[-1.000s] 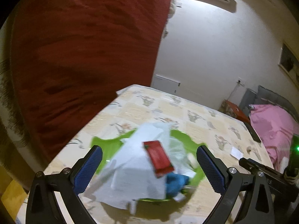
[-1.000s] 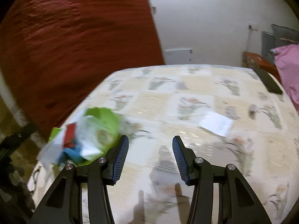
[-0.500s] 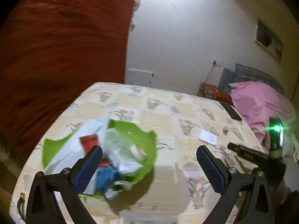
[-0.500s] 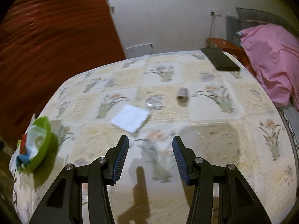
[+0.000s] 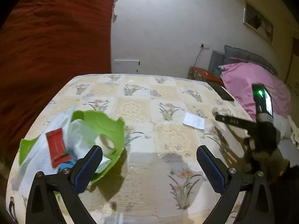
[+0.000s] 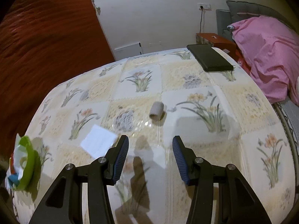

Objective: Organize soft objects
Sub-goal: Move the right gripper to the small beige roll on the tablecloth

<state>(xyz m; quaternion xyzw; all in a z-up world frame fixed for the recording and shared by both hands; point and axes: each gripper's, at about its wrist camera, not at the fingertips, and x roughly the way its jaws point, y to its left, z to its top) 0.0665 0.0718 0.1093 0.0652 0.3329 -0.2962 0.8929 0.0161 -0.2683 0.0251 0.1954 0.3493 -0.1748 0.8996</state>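
On glossy floral tablecloth: grey cylindrical roll, flat white tissue.

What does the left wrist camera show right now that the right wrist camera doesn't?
Only the left wrist view shows the green bowl's contents: a red packet, a tape roll and white plastic, plus the right gripper's body with its green light and a wall picture.

Only the right wrist view shows the small grey roll clearly, lying ahead of the open right gripper.

Both show the green bowl, white paper, black flat case, pink bedding and floral table.
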